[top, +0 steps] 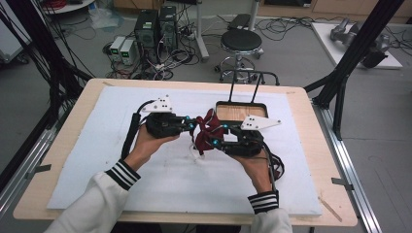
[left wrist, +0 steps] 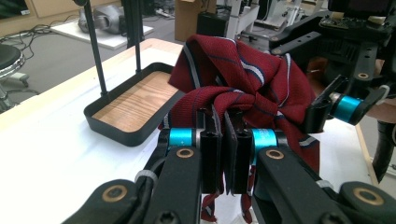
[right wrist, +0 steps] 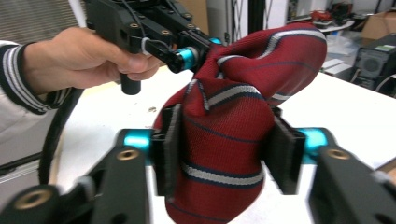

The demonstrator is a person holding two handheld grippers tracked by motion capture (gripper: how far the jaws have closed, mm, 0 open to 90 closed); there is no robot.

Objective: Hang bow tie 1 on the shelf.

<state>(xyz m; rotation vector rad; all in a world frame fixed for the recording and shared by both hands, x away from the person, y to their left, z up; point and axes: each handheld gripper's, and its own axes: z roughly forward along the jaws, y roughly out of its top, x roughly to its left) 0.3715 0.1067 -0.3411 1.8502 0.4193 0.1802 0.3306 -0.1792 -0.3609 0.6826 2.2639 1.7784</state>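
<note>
**Two grippers clamping one red striped tie above the white mat**

Two hand-held grippers are meeting over the middle of the white mat (top: 97,160), and both are gripping the same red striped tie (top: 204,132).

Left gripper (top: 190,122): its jaws are standing almost fully closed, pinching a thin fold of the tie (left wrist: 233,93) between the pads. The bunched fabric is rising above and beyond the jaws, and two narrow ends are hanging down below them. The person's left hand (top: 145,143) is wrapping around the gripper body.

Right gripper (top: 218,136): its jaws are standing partly open, pressing in on both sides of a thick wad of the tie (right wrist: 224,140). The wad is filling the gap between the pads. The right hand (top: 255,167) is holding this gripper from below.

The tie is hanging clear of the mat between the two grippers, just in front of the black tray (top: 241,104). The tray has a wood-grain floor and is sitting on the mat at its far side.

The table (top: 73,121) is carrying the mat.
</note>
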